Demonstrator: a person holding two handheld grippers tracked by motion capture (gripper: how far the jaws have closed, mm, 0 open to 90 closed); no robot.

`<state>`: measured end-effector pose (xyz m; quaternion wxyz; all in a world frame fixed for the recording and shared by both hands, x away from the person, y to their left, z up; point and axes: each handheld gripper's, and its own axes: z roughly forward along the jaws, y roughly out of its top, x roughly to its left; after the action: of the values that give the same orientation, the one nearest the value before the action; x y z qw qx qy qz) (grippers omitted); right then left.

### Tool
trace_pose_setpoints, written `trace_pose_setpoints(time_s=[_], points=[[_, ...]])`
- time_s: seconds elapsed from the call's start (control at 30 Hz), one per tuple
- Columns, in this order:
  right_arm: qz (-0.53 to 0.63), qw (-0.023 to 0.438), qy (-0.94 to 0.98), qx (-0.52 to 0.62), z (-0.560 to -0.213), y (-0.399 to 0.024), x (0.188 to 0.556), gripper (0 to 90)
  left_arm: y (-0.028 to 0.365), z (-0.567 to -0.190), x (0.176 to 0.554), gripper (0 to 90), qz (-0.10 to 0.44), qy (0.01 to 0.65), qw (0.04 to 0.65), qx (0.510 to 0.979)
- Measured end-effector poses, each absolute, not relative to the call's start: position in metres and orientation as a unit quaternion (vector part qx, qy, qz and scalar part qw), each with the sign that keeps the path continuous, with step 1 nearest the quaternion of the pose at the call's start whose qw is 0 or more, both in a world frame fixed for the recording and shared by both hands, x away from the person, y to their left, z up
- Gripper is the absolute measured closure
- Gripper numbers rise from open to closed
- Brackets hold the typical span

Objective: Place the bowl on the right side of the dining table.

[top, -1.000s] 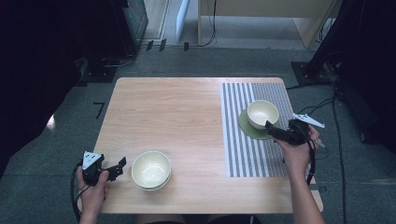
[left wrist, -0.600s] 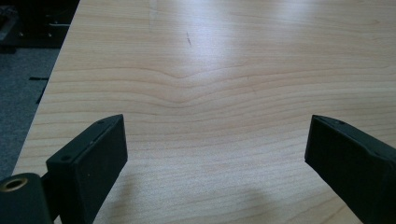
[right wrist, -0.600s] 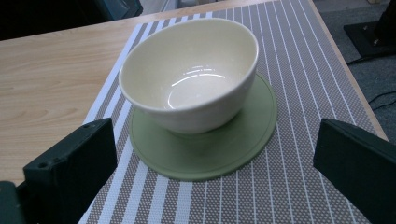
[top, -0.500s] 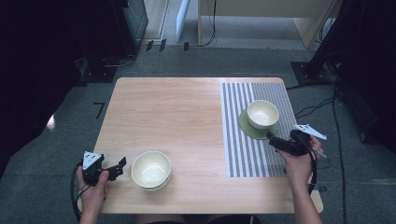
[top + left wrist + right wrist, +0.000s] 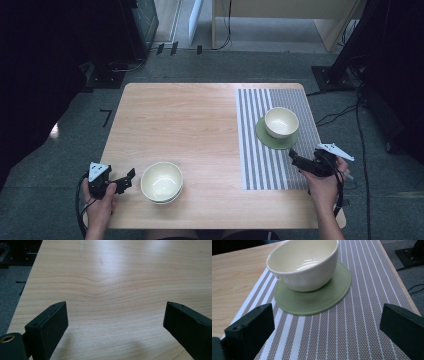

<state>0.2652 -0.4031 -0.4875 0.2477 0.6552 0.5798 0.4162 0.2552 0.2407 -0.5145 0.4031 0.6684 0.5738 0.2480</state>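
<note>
The right gripper [image 5: 300,162] has backed off toward the near edge, jaws spread and empty, w/ the cream bowl [image 5: 281,121] left on its green saucer [image 5: 265,137] on the striped mat [image 5: 255,150], so that placement looks done. The left gripper [image 5: 122,179], jaws spread too, waits beside the second bowl [image 5: 161,181] on the desk [image 5: 190,125], prob. next.

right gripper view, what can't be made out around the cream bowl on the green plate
- Underside of the cream ceramic bowl: hidden by its own wall where it meets the round green plate.
- The bowl's far rim: cut off by the top edge.
- Striped woven placemat, near end: cut off by the bottom edge.
- Right gripper: its body lies below the frame; jaws stand apart.
</note>
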Motion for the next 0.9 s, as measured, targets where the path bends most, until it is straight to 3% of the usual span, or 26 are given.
trace_pose_setpoints(time_s=[0.9], points=[[0.394,0.252,0.592,0.656,-0.509,-0.42,0.232,0.0,0.241,-0.515,0.255,5.4,0.247,0.574,0.403,0.669]])
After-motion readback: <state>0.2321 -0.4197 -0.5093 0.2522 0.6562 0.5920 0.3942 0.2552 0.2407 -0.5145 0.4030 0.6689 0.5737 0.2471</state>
